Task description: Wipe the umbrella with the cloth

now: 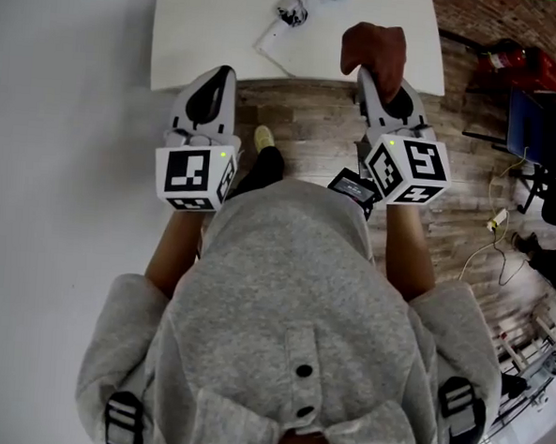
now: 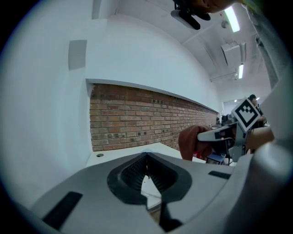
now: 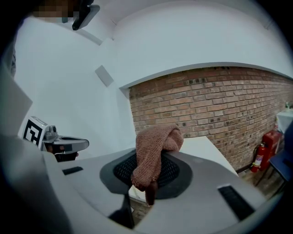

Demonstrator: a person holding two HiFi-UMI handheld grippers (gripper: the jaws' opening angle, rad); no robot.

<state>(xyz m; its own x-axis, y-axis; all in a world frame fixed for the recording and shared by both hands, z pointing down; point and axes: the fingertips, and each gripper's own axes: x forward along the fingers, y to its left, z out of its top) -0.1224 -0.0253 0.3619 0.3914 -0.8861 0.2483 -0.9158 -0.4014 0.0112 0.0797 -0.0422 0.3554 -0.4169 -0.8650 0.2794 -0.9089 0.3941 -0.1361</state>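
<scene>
A table (image 1: 177, 32) stands ahead of the person, with a brick wall (image 3: 219, 105) behind it. The umbrella (image 1: 291, 9) lies on the table, about midway between its left and right ends. At the table's near edge, the left gripper (image 1: 226, 72) is toward the left end and the right gripper (image 1: 365, 76) toward the right end, with the cloth (image 1: 375, 46) caught in its jaws and draped over them. A fire extinguisher (image 1: 524, 64) stands on the floor to the right of the table.
</scene>
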